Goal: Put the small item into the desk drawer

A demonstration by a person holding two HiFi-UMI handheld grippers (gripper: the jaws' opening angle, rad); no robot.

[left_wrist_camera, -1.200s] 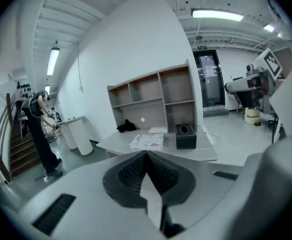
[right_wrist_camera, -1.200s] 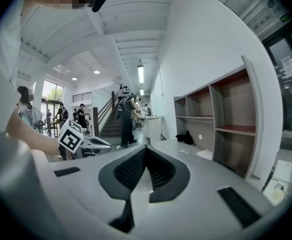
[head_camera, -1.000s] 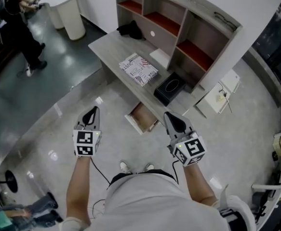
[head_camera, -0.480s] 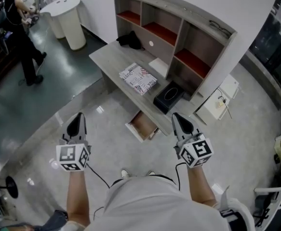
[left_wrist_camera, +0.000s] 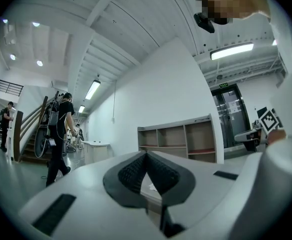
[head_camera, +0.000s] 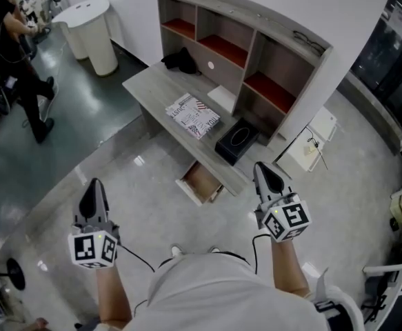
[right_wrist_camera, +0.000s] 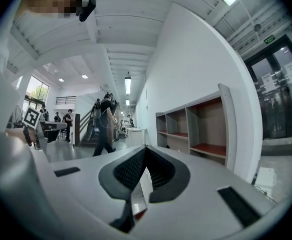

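Observation:
The grey desk with a shelf hutch stands ahead of me, and its drawer hangs open below the front edge. On the desktop lie a patterned magazine, a black box, a white flat item and a dark bundle. My left gripper is held over the floor well left of the drawer, jaws shut and empty. My right gripper hovers just right of the drawer, near the desk's front corner, also shut with nothing in it.
A white round stand is at the far left by the desk's end. A person stands on the dark floor to the left. White boxes lie on the floor right of the hutch. My feet are just short of the drawer.
My left gripper has swung out to the left and back toward me, away from the drawer. The right gripper has drifted slightly to the right. Both stayed shut.

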